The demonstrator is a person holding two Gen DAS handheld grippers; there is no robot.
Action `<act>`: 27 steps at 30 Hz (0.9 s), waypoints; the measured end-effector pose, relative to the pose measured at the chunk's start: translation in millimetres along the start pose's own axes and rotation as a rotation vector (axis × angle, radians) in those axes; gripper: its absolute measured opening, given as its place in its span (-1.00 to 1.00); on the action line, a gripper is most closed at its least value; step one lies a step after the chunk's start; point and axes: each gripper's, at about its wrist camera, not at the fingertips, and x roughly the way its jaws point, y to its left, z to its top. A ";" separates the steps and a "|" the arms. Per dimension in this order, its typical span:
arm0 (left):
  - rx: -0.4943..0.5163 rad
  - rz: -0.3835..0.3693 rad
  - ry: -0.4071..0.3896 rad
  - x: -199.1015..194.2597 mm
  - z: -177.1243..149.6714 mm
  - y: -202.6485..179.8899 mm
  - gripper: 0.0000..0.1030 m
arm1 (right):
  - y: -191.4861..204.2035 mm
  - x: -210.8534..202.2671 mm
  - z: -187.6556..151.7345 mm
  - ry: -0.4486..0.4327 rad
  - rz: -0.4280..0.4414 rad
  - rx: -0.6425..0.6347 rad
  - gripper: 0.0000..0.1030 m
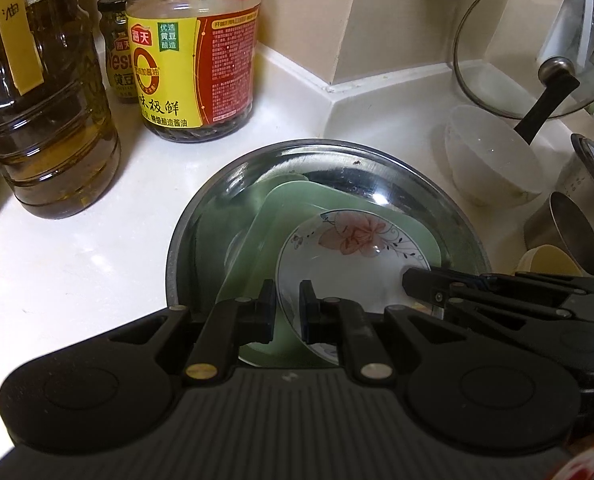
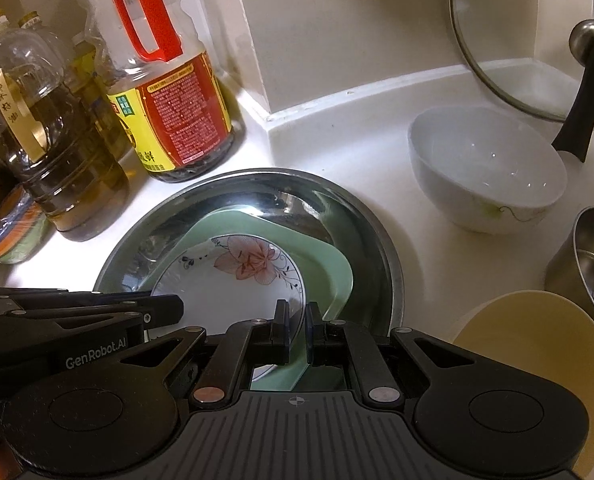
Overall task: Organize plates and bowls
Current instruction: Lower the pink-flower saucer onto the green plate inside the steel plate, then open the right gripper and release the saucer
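The white counter (image 2: 337,148) carries a steel basin (image 1: 437,200). Inside the basin lies a green square plate (image 1: 297,204), and a flowered plate (image 1: 357,256) rests tilted on it. The left gripper (image 1: 288,308) is clamped on the near rim of the flowered plate. The right gripper (image 2: 297,328) is clamped on the near edge of the green square plate, just beside the flowered plate. A white bowl (image 2: 485,168) stands on the counter, apart from the basin.

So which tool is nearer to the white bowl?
Right. The right tool grips the green plate on the side of the white bowl; the left tool, gripping the flowered plate, is farther.
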 end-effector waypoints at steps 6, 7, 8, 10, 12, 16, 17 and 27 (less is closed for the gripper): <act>-0.004 0.000 0.007 3.3 0.7 -0.3 -0.80 | -0.1 2.2 0.7 0.003 -0.005 0.006 -0.86; -0.007 0.000 0.008 3.7 0.8 0.0 -0.80 | -0.1 2.4 0.9 0.003 -0.005 0.007 -0.86; -0.009 -0.001 0.009 4.2 0.9 0.3 -0.80 | -0.1 2.5 1.1 0.003 -0.004 0.008 -0.86; -0.015 -0.008 0.013 4.9 1.3 1.0 -0.79 | -0.6 2.4 0.7 -0.001 -0.003 0.014 -0.86; -0.021 -0.012 0.013 4.7 1.5 1.6 -0.72 | -0.3 2.8 0.4 -0.004 -0.004 0.013 -0.86; -0.020 -0.004 0.007 2.0 1.1 2.0 -0.65 | -1.0 2.5 0.3 -0.006 -0.003 0.014 -0.86; -0.023 -0.003 0.006 1.0 1.1 2.5 -0.61 | -1.3 2.6 0.4 -0.005 -0.002 0.017 -0.86; -0.037 0.019 -0.019 -15.6 -0.4 6.0 -0.46 | -0.6 -7.0 -0.2 -0.019 0.012 0.020 -0.69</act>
